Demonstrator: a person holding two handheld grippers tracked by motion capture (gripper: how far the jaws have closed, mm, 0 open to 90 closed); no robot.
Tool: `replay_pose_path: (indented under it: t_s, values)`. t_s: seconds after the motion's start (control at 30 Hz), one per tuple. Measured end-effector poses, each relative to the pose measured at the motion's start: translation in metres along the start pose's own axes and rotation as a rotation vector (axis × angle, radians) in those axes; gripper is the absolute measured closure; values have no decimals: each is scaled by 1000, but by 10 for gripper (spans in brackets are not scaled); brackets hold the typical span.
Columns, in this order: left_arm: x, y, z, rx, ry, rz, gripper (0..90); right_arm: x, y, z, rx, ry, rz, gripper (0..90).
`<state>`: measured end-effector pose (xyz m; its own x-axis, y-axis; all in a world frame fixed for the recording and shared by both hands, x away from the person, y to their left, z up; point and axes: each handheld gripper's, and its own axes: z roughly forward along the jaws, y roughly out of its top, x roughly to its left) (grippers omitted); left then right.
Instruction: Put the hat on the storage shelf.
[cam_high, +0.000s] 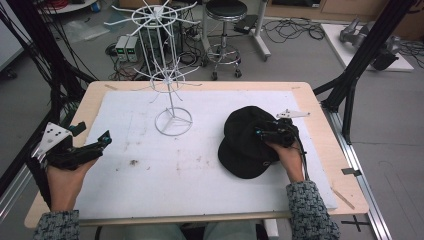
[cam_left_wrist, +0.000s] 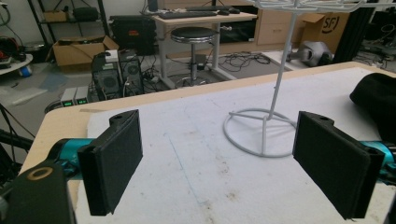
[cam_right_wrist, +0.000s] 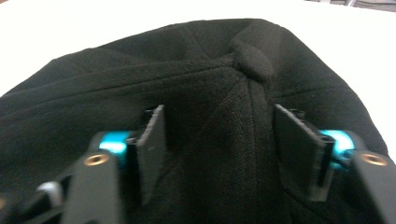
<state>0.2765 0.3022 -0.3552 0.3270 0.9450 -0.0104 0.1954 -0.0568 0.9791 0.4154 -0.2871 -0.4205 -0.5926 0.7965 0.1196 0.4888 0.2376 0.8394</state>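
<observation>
The right gripper (cam_right_wrist: 217, 140), jaws half closed around a fold of the cap (cam_high: 245, 142), might have slipped off the soft crown when lifting.

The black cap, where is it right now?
In the high view the black cap lies on the right side of the white mat, right of the wire rack's ring base, with the right gripper on its crown.
</observation>
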Motion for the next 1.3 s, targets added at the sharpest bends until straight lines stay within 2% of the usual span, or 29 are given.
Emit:
replay_pose_path:
  t_s: [0.03,0.13,0.27,0.37,0.47,0.5,0.63,0.7,0.73,0.8,0.83,0.9,0.93,0.97,1.03,1.1,1.27,1.3]
  values:
    - [0,-1,0,2,2,-3,162,1,0,0,12,-5,-18,498]
    - [1,-1,0,4,2,-1,162,3,0,1,22,-10,-42,627]
    - [2,0,0,1,3,-2,163,6,1,1,28,-18,-75,748]
    - [2,0,-1,-1,4,-4,163,9,3,-3,-6,-31,-92,802]
    - [2,1,-2,-5,5,-5,163,11,5,-7,-41,-44,-108,816]
    - [3,1,-3,-6,4,-4,163,14,7,-13,-87,-50,-118,821]
    - [3,2,-4,-13,6,-9,163,14,10,-26,-174,-23,-84,823]
    - [4,2,-4,-15,5,-10,163,14,11,-28,-191,-23,-88,824]
    - [4,3,-4,-18,5,-10,163,16,13,-35,-230,-10,-105,825]
    - [4,4,-4,-20,3,-10,163,19,16,-41,-258,-13,-137,826]
    - [4,4,-4,-25,2,-12,163,19,16,-41,-258,-13,-137,826]
    - [4,6,-4,-27,2,-10,163,25,22,-48,-299,-5,-175,828]
    - [4,7,-4,-32,1,-12,163,25,22,-48,-299,-5,-175,828]
    - [4,8,-4,-35,-2,-10,163,31,27,-53,-333,-1,-206,829]
    - [4,8,-4,-37,-2,-11,163,33,29,-54,-346,0,-216,829]
    - [5,9,-3,-38,-4,-12,163,39,39,-61,-386,16,-248,830]
    - [6,9,-3,-40,-4,-14,163,44,52,-68,-413,16,-265,833]
    - [6,10,-3,-43,-5,-17,163,44,58,-71,-440,15,-275,834]
